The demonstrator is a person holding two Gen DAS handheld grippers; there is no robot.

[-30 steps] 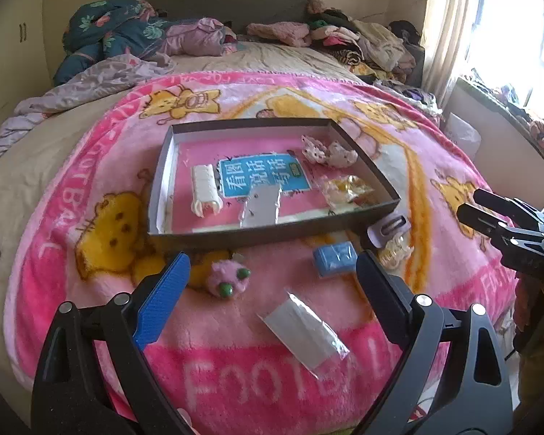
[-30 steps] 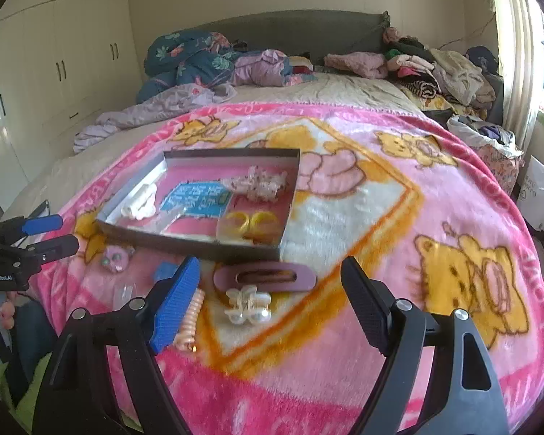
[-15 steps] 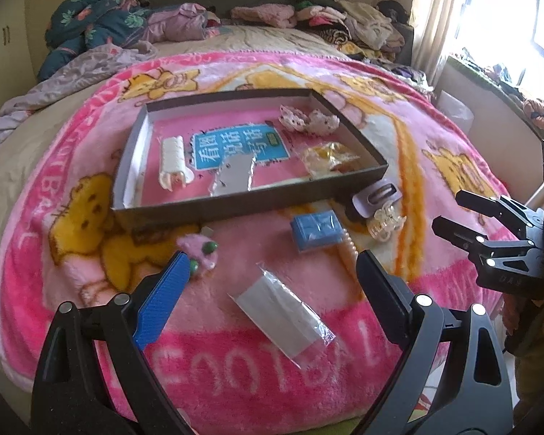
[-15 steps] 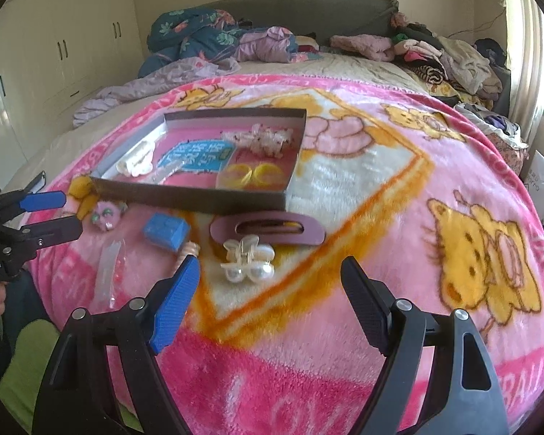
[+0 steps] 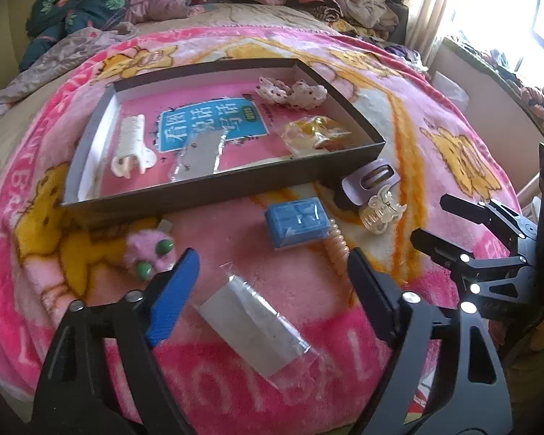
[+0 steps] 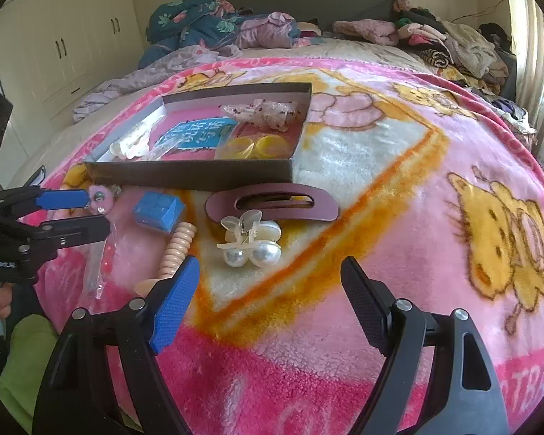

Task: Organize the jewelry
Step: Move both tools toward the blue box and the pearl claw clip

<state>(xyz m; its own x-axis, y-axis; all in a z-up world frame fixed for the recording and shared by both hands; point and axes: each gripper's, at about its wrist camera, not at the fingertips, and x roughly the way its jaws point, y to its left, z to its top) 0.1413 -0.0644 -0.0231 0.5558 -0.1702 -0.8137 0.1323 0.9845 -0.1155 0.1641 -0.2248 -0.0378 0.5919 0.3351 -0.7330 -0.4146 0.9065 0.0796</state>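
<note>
Hair accessories strewn outside tray [image 5: 214, 190]: clear packet [image 5: 252, 330] nearest left gripper [image 5: 268, 282], pearl claw clip [image 6: 248, 241] before right gripper [image 6: 268, 290], both spread wide, empty. Risk ahead: slippery packet sliding flat on plush blanket [image 6: 380, 217], escaping pinch.

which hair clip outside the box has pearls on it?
The translucent claw clip, with two pearls on its near end. The mauve oval clip right behind it is plain, with a slot.
</note>
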